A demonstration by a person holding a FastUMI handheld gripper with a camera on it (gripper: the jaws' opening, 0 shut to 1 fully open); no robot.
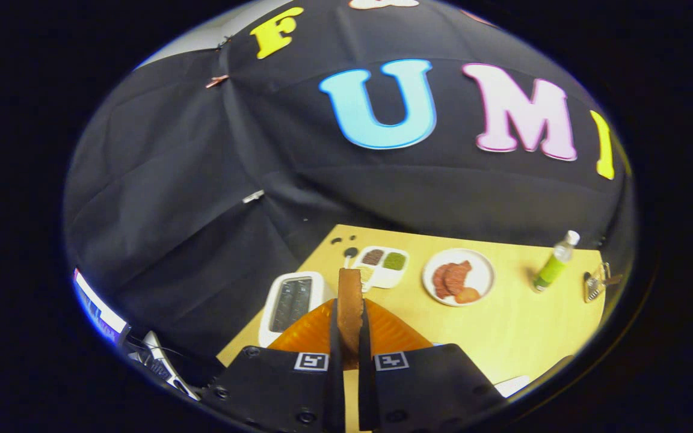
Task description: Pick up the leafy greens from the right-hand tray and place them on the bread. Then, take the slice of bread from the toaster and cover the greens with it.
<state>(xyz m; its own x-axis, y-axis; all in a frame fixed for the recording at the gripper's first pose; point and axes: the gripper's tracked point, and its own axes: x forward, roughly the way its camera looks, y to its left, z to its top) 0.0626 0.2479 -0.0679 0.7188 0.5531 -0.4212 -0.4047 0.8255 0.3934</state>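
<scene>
Gripper (349, 340): you pinch the bread slice (350, 300) edge-on.
Bread: light, probably crumbly; grip gently.
Toaster (293, 304): near left.

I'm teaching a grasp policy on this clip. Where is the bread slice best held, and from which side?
Across its flat faces, near one edge, as now: the gripper is shut on the bread slice, which stands edge-on between the fingers. The slice is thin, so pinching its broad faces looks steadier than its crust.
</scene>
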